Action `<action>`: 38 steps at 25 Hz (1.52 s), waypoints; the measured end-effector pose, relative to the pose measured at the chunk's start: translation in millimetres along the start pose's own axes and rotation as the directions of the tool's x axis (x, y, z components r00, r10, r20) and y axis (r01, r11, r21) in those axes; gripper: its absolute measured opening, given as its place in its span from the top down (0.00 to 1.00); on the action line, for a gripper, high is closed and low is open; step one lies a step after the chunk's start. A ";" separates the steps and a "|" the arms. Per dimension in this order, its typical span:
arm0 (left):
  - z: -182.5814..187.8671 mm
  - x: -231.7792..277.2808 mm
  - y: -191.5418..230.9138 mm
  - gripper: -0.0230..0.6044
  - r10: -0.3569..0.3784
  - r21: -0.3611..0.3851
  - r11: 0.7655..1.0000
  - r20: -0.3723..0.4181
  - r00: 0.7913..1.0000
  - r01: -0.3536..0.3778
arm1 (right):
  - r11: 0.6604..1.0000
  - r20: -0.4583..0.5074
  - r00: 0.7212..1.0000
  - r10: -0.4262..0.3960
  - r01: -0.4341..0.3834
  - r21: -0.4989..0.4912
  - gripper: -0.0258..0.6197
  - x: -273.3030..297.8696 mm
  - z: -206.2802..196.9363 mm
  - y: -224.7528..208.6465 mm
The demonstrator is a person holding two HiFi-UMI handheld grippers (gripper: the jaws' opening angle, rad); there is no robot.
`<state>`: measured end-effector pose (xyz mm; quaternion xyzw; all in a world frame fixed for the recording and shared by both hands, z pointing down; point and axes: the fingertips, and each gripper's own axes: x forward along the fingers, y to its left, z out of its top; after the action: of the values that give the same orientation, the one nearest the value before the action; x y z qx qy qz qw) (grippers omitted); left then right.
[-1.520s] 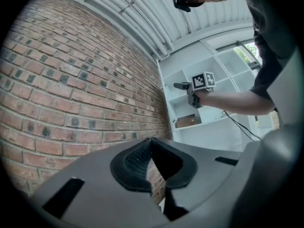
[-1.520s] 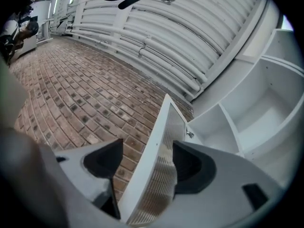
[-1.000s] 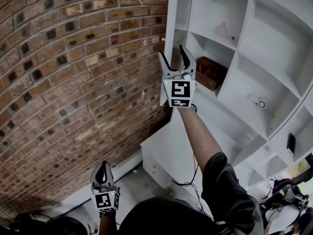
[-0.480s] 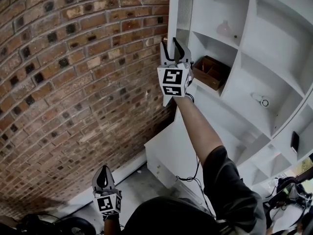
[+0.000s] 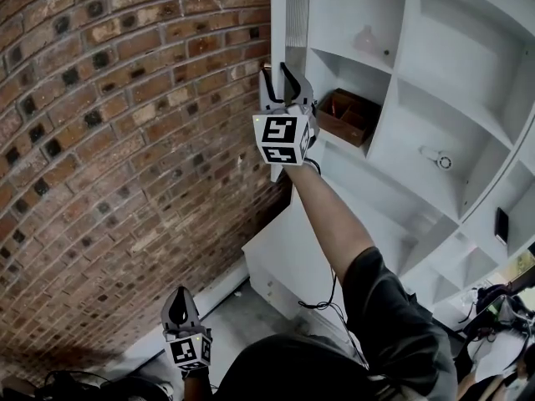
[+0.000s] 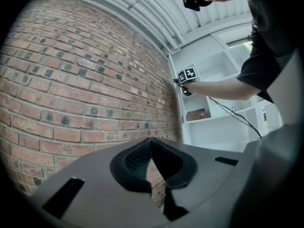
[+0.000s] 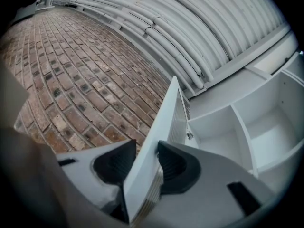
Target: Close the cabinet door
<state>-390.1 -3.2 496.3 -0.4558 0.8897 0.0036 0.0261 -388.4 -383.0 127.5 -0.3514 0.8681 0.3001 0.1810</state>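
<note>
The white cabinet door stands open, edge-on between the brick wall and the shelves. My right gripper is raised to its free edge. In the right gripper view the door's edge runs between the two black pads, both pads lie against it, and the jaws are still closing. My left gripper hangs low near the floor, shut and empty. In the left gripper view its tips meet in front of the bricks, and the right gripper's marker cube shows far off at the cabinet.
The brick wall is right behind the open door. The white shelf unit holds a brown wooden box, a pale vase and a small round white object. A low white cabinet stands below.
The right gripper's jaws have narrowed from wide apart to pinching the door's edge, and it has shifted slightly left and up. The left gripper has stayed in place.
</note>
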 end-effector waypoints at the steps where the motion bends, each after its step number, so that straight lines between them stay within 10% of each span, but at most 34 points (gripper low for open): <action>1: -0.5 1.9 -2.1 0.96 -0.008 -0.001 1.000 0.001 1.000 0.008 | 1.000 0.001 1.000 0.003 -0.003 -0.004 0.73 -1.6 0.1 -1.7; 38: 3.2 71.8 -100.7 0.96 -0.285 0.021 0.958 0.017 0.958 0.284 | 0.978 -0.098 0.986 -0.135 0.149 0.146 0.81 -59.1 -62.5 -190.6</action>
<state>-350.1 -120.2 491.3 -0.5787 0.8146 -0.0038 0.0392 -217.2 -503.1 130.6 -0.4104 0.8684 0.2033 0.1903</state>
